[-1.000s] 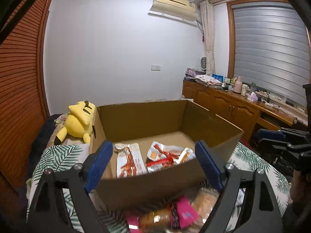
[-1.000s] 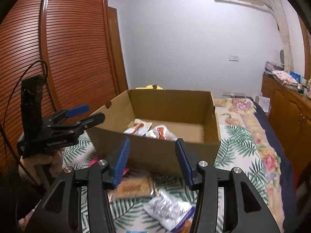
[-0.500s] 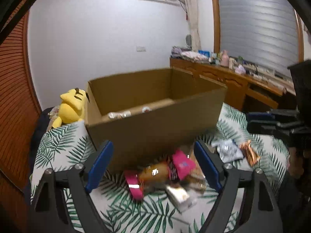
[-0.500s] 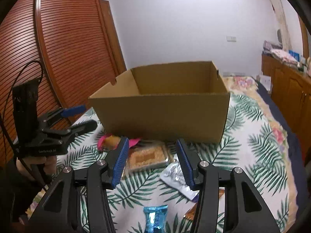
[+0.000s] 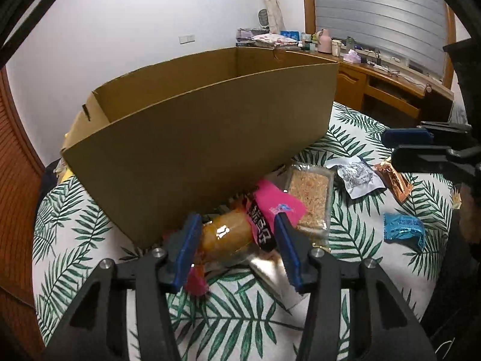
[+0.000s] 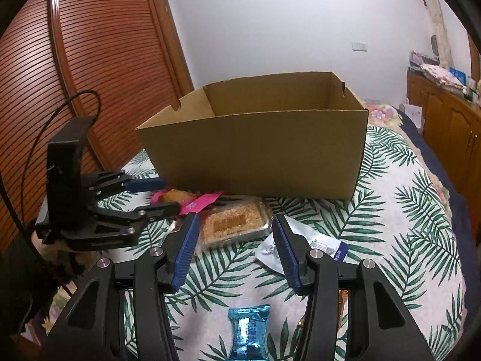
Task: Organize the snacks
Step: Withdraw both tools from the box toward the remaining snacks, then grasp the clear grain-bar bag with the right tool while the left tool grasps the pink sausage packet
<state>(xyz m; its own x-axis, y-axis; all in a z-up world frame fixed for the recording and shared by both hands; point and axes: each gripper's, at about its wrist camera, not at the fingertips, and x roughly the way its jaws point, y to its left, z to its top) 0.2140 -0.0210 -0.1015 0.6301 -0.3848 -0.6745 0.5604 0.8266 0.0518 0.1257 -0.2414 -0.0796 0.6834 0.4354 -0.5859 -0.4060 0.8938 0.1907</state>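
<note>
Leaf-print bedspread (image 5: pixel 90 210) carries everything. Left tongs (image 5: pixel 236 251) straddle the pink-wrapped bun packet (image 5: pixel 237 231), pads spread and not yet clamped; its long axis runs across them. Right tongs (image 6: pixel 236 251), released, hover just short of the clear crumb tray (image 6: pixel 233 221). Beyond both stands the cardboard box (image 5: pixel 210 138).

Both wrist cameras look low across the bed at the cardboard box (image 5: pixel 204 138) at 12 o'clock, sharing it.
</note>
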